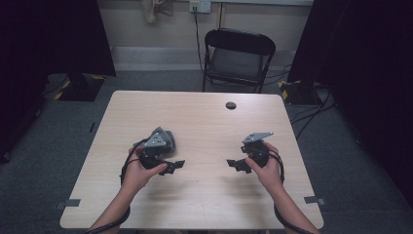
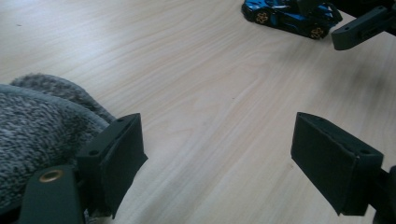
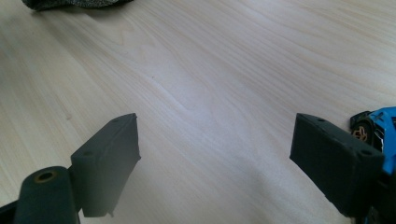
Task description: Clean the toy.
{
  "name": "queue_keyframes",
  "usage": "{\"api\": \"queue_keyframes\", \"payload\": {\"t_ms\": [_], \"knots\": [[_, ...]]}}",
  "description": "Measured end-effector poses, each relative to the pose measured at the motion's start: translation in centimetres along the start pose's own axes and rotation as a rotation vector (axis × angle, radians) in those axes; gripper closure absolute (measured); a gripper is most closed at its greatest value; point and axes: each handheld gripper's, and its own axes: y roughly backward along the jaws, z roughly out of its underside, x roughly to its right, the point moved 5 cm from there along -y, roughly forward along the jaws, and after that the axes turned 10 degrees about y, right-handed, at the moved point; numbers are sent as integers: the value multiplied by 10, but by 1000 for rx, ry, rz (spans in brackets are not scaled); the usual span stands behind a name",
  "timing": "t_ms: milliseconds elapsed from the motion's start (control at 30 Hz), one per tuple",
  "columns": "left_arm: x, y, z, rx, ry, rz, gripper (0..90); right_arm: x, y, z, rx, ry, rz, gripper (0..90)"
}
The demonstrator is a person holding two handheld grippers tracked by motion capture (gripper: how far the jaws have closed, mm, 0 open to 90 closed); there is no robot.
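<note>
A grey knitted cloth (image 1: 169, 139) lies on the wooden table (image 1: 204, 117), just behind my left gripper (image 1: 174, 165). In the left gripper view the cloth (image 2: 42, 126) sits against the outside of the left jaw. My left gripper (image 2: 219, 140) is open over bare wood. A blue toy car (image 2: 285, 14) stands farther off, beside a jaw of the other gripper (image 2: 364, 28). My right gripper (image 1: 238, 165) points toward the left one. In its own view my right gripper (image 3: 217, 144) is open with nothing between the jaws, the blue car (image 3: 378, 126) is behind the right jaw, and the cloth (image 3: 74, 3) lies far off.
A black folding chair (image 1: 238, 53) stands beyond the table's far edge. A small dark round hole (image 1: 231, 105) marks the tabletop near that edge. Black curtains hang at both sides, and cables run over the grey floor at the right (image 1: 311, 114).
</note>
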Motion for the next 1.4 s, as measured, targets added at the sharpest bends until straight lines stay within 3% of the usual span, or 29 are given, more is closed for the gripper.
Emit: {"api": "queue_keyframes", "payload": {"t_ms": [433, 1000, 1400], "knots": [[15, -6, 11, -7, -16, 47, 168, -15, -8, 1, -18, 41, -14, 153], [23, -17, 40, -66, -45, 45, 173, -37, -21, 19, -44, 63, -56, 154], [27, -17, 51, -83, -62, 44, 175, -46, -24, 29, -48, 64, -76, 156]]}}
